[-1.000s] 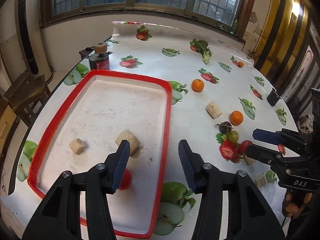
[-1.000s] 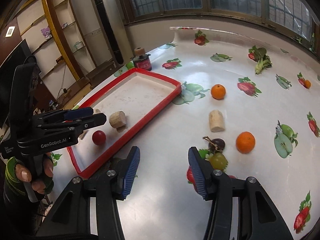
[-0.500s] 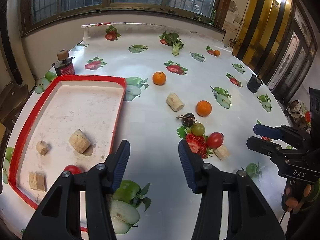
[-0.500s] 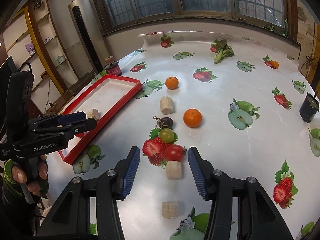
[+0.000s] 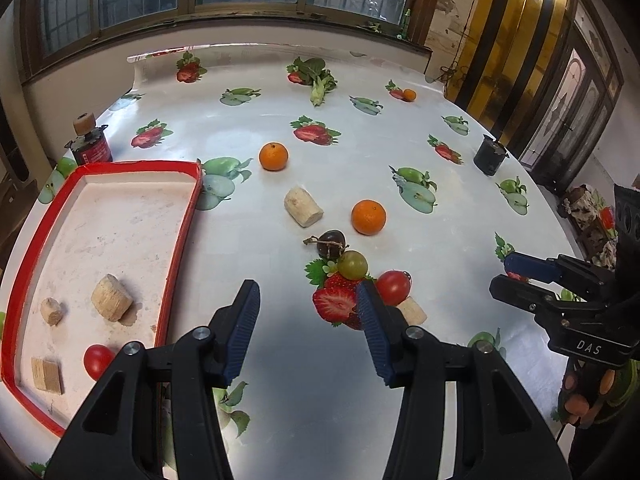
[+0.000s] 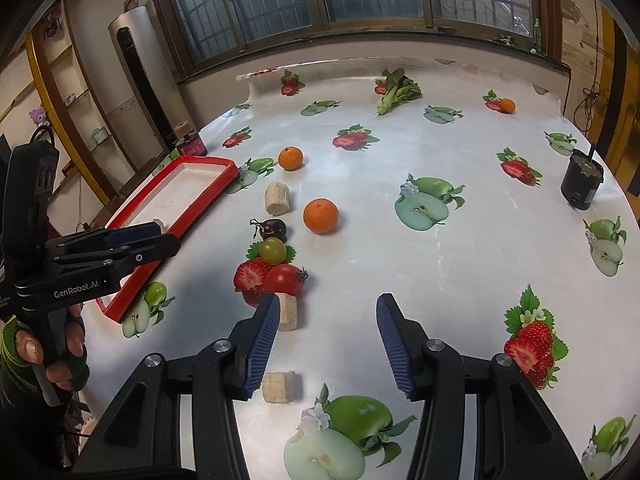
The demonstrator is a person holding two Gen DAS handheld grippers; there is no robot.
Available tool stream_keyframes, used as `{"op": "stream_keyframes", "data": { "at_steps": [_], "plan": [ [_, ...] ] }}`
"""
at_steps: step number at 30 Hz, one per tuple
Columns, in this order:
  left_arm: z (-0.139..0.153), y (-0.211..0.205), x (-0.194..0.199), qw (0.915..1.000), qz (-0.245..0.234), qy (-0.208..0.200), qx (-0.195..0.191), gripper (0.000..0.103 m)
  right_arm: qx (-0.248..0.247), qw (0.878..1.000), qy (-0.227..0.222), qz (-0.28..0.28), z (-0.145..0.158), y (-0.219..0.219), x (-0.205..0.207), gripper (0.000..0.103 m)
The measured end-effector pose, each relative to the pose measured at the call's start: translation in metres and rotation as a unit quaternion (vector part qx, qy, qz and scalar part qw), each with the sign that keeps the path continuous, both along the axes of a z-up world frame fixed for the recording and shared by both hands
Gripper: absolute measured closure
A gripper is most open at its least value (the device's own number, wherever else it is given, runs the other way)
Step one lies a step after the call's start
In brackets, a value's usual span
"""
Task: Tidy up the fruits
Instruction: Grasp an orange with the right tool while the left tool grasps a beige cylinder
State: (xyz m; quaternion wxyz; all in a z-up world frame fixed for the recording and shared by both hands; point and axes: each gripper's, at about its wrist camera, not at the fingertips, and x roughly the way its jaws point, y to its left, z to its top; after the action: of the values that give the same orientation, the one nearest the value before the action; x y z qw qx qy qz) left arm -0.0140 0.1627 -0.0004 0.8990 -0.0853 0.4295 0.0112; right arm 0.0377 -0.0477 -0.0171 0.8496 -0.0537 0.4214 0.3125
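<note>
A red-rimmed tray [image 5: 188, 216] holds a red tomato [image 5: 97, 360] and three pale chunks. On the table lie two oranges [image 5: 273, 156] [image 5: 368, 217], a pale cylinder chunk [image 5: 303, 206], a dark plum [image 5: 331, 242], a green grape [image 5: 352, 264] and a red tomato [image 5: 393, 287] with a chunk [image 5: 412, 312] beside it. My left gripper [image 5: 308, 328] is open and empty, just short of the fruit cluster. My right gripper [image 6: 326, 346] is open and empty over the table, right of the tomato [image 6: 285, 279] and chunks [image 6: 289, 312] [image 6: 279, 386].
A red can with a cork [image 5: 90, 142] stands behind the tray. A dark cup [image 6: 582, 184] stands at the table's right edge. The tablecloth carries printed fruit pictures. The tray [image 6: 192, 200] also shows at the left of the right wrist view.
My left gripper has swung right, away from over the tray toward the fruit cluster. My right gripper has also moved right and back; the tray now lies farther left in its view.
</note>
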Motion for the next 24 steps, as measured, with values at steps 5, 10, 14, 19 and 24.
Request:
{"op": "stream_keyframes", "data": {
  "at_steps": [5, 10, 14, 19, 24],
  "plan": [
    [0.001, -0.003, 0.013, 0.9999, -0.003, 0.003, 0.010, 0.054, -0.004, 1.000, 0.001, -0.004, -0.004, 0.000, 0.010, 0.051],
    [0.002, 0.000, 0.030, 0.9999, 0.002, 0.004, 0.010, 0.054, -0.010, 1.000, 0.008, 0.000, -0.010, 0.009, 0.025, 0.051],
    [0.001, 0.004, 0.044, 0.9999, 0.007, 0.008, 0.013, 0.054, -0.012, 1.000, 0.009, 0.007, -0.012, 0.021, 0.037, 0.051],
    [-0.004, 0.010, 0.063, 0.9997, 0.018, 0.012, 0.006, 0.054, -0.020, 1.000, 0.017, 0.017, -0.019, 0.042, 0.056, 0.051],
    [-0.013, 0.013, 0.083, 0.9994, 0.028, 0.018, 0.004, 0.054, -0.027, 0.999, 0.023, 0.025, -0.030, 0.065, 0.074, 0.051]
  ]
}}
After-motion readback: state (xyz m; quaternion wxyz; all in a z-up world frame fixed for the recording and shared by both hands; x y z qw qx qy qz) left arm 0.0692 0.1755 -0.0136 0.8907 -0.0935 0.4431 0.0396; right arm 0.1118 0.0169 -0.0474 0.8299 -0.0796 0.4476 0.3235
